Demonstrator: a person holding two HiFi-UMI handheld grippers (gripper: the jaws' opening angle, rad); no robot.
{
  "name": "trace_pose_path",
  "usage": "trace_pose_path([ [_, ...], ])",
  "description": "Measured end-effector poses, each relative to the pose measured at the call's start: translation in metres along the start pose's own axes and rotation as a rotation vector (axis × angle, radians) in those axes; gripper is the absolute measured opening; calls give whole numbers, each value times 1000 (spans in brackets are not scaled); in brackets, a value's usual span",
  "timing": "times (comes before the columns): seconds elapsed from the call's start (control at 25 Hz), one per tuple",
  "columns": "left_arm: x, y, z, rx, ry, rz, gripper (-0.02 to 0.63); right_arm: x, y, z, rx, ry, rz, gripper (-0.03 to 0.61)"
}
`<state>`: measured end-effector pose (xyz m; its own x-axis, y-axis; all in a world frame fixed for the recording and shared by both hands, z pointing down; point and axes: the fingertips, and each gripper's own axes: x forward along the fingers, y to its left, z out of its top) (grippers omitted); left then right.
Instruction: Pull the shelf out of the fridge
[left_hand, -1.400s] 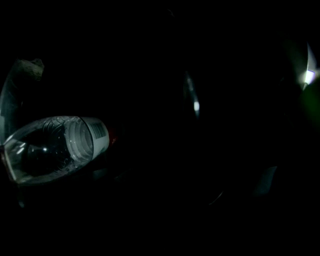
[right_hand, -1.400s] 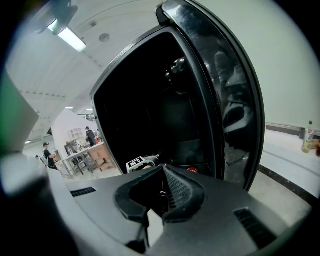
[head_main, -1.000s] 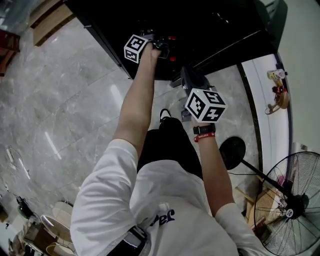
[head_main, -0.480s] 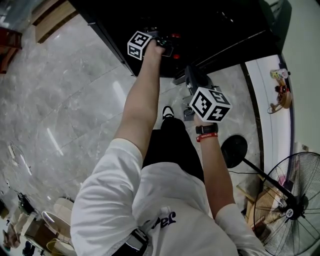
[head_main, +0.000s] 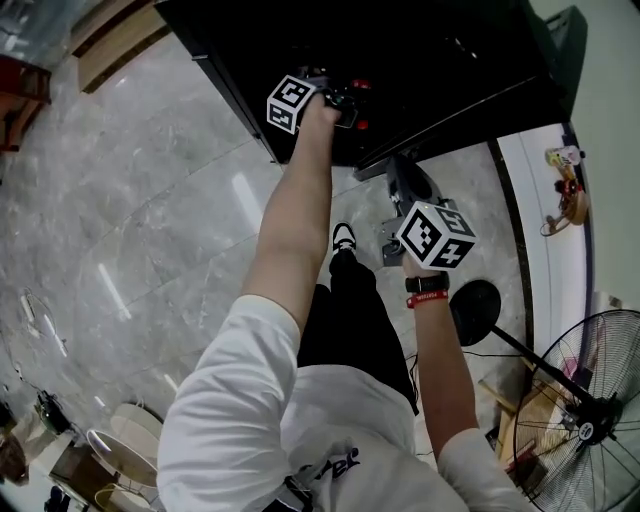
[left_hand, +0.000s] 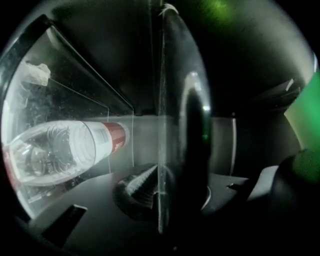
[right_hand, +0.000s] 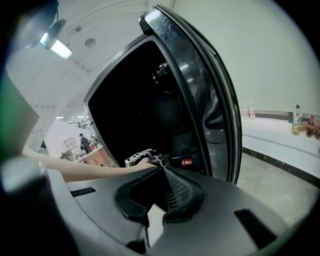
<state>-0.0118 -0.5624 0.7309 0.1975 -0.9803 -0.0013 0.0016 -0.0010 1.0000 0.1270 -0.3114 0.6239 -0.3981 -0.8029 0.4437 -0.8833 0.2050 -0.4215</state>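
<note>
step: grip set, pull not yet begun | left tongs (left_hand: 158, 175): just closing, now clamped on near edge of clear shelf (left_hand: 161, 100) for a straight pull | shelf: inside black fridge (head_main: 440, 60), water bottle (left_hand: 60, 150) lying left of the grip | right tongs (right_hand: 159, 185): apart, empty, hanging near, likely keeping the path clear

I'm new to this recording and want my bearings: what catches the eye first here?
The left gripper reaches deep into the dark open fridge; its jaws have just been closing and pinch the edge of a clear shelf. At that view's left shows a water bottle with a red band. The right gripper hangs outside the fridge, open and empty.
</note>
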Motion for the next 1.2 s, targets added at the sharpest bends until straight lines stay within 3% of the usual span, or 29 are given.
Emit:
trace_pose_path([
  [0.28, -3, -2, 0, 4, -1, 1, 38, 4, -4, -10, 80, 5, -34, 0],
  [0.52, -20, -1, 4, -7, -35, 9, 38, -7, 7, -27, 59, 72, -25, 1],
  [0.8, -42, -1, -6, 18, 18, 31, 35, -17, 10, -37, 145, 93, -16, 0],
  [1.2, -68, -1, -10, -9, -5, 15, 28, -26, 27, -35, 99, 128, 20, 0],
])
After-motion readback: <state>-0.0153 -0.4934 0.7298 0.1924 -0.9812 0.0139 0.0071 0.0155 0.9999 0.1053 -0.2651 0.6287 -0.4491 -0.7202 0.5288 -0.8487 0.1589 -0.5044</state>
